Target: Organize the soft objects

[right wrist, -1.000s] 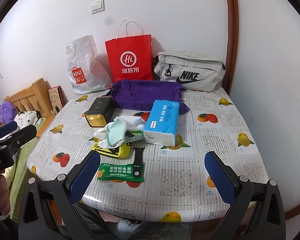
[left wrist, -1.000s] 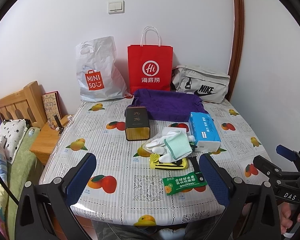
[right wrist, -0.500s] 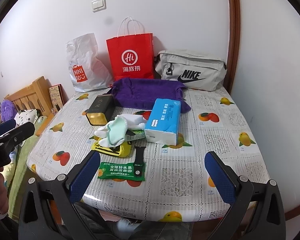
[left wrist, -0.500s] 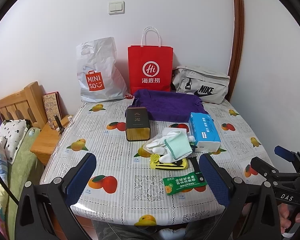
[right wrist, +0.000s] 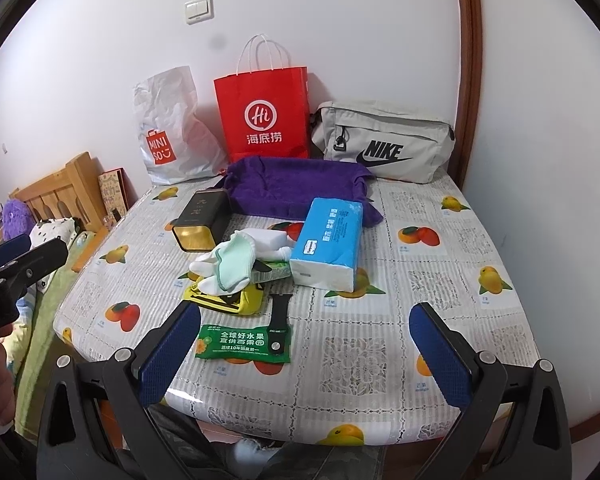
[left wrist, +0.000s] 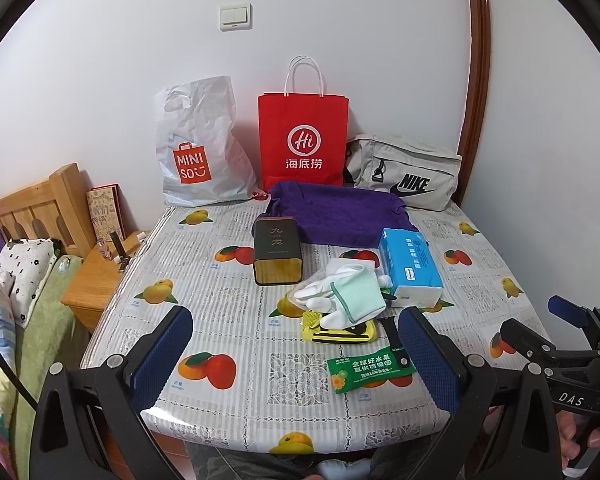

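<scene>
- The soft things lie in a heap at the middle of the surface [left wrist: 236, 320]: white socks [left wrist: 332, 288] with a mint-green cloth [left wrist: 358, 294] on top, resting partly on a yellow pouch [left wrist: 340, 332].
- Just right of the heap sits a blue tissue pack [left wrist: 410, 266]; behind it, a purple cloth tray [left wrist: 340, 212], which looks the likely home for soft items.
- The left tool [left wrist: 296, 356] hovers at the near edge with its blue pads wide apart and nothing between them; the right tool [right wrist: 304, 354] is likewise spread and empty.
- Judging from this, the step in hand is the first reach. Pick the mint-green cloth first, since it lies uppermost and lifts without dragging the rest.
- Come down from above and pinch a raised fold, not the flat edge, so the pads bite fabric and not the pouch beneath.
- Lift slowly; a sock may cling and trail.
- Keep clear of the dark tin [left wrist: 277, 254] left of the heap, and of the green packet [right wrist: 244, 342] and black strap [right wrist: 278, 316] near the edge.
- Let one tool work while the other stays back.
</scene>
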